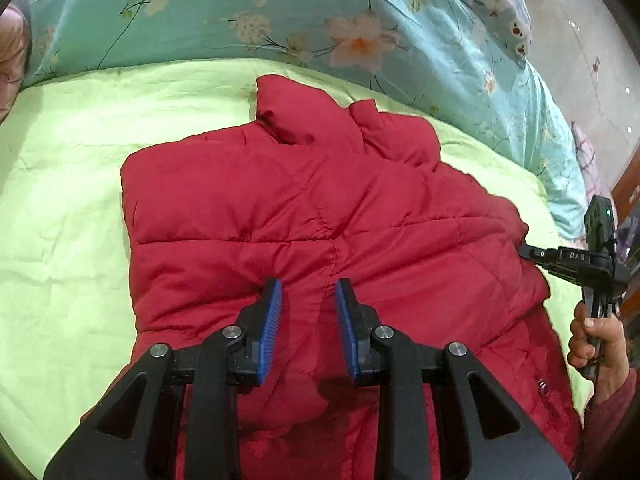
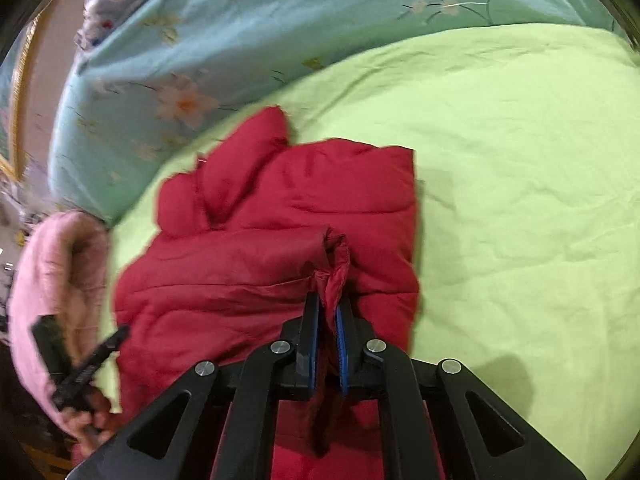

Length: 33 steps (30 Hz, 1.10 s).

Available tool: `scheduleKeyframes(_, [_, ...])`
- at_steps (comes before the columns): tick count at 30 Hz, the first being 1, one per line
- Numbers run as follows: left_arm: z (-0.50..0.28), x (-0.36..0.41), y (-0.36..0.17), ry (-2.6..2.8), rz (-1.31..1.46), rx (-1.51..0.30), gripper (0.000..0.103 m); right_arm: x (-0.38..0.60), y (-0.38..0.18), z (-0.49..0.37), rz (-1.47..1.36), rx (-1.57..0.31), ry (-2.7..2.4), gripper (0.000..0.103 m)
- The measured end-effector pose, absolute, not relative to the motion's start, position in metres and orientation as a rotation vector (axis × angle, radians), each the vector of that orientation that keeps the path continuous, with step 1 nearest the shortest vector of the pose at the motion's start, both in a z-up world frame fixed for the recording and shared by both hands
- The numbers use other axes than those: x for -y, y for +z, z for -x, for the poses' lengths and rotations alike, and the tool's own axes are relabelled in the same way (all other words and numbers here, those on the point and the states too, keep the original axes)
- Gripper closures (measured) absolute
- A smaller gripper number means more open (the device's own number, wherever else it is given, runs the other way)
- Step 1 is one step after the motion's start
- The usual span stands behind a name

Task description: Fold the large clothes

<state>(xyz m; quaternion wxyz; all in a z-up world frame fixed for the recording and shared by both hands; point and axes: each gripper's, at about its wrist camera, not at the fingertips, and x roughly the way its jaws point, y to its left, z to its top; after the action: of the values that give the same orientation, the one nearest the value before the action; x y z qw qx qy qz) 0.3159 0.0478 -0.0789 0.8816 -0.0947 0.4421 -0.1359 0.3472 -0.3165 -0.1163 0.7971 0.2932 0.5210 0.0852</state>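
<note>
step: folding jacket (image 1: 320, 208) on bed (image 1: 60, 200) | right tool (image 2: 328, 304) pinching jacket edge | left tool (image 1: 308, 292) hovering, gaping, empty | next: likely carrying edge across

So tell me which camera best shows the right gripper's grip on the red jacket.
The right wrist view: the right gripper is shut on a raised fold of the red jacket. The left wrist view shows that gripper only side-on at the jacket's far edge, contact unclear.

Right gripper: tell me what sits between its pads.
A pinched fold of the red quilted jacket, clamped in the right gripper, shown in the right wrist view.
</note>
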Motion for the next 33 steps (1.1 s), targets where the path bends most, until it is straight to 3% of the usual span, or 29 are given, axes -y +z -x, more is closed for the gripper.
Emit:
scheduleKeyframes(6, [-0.320, -0.044, -0.086, -0.262, 0.173, -0.939, 0.078, 0.308, -0.113, -0.344, -0.552, -1.109, 0.134, 0.097])
scheduleKeyframes(7, [-0.319, -0.044, -0.087, -0.262, 0.175, -0.939, 0.078, 0.310, -0.108, -0.341, -0.560, -1.101, 0.132, 0.092])
scheduleKeyframes(15, [-0.317, -0.044, -0.087, -0.269, 0.190, -0.927, 0.078, 0.277, -0.033, -0.325, -0.484, -0.928, 0.229, 0.085])
scheduleKeyframes(16, [-0.317, -0.043, -0.087, -0.266, 0.183, -0.928, 0.078, 0.266, -0.032, -0.327, -0.464, -0.937, 0.259, 0.081])
scheduleKeyframes(21, [-0.317, -0.044, -0.087, -0.267, 0.180, -0.926, 0.077, 0.210, -0.058, -0.341, -0.299, -1.018, 0.297, 0.081])
scheduleKeyframes(24, [-0.316, -0.043, -0.090, -0.266, 0.164, -0.919, 0.076, 0.210, -0.089, -0.342, -0.267, -1.070, 0.239, 0.085])
scheduleKeyframes(28, [-0.317, -0.042, -0.100, -0.248, 0.143, -0.916, 0.076, 0.228, -0.114, -0.343, -0.360, -1.081, 0.211, 0.103])
scheduleKeyframes(33, [-0.322, -0.044, -0.106, -0.256, 0.162, -0.936, 0.076, 0.227, -0.122, -0.346, -0.365, -1.084, 0.210, 0.103])
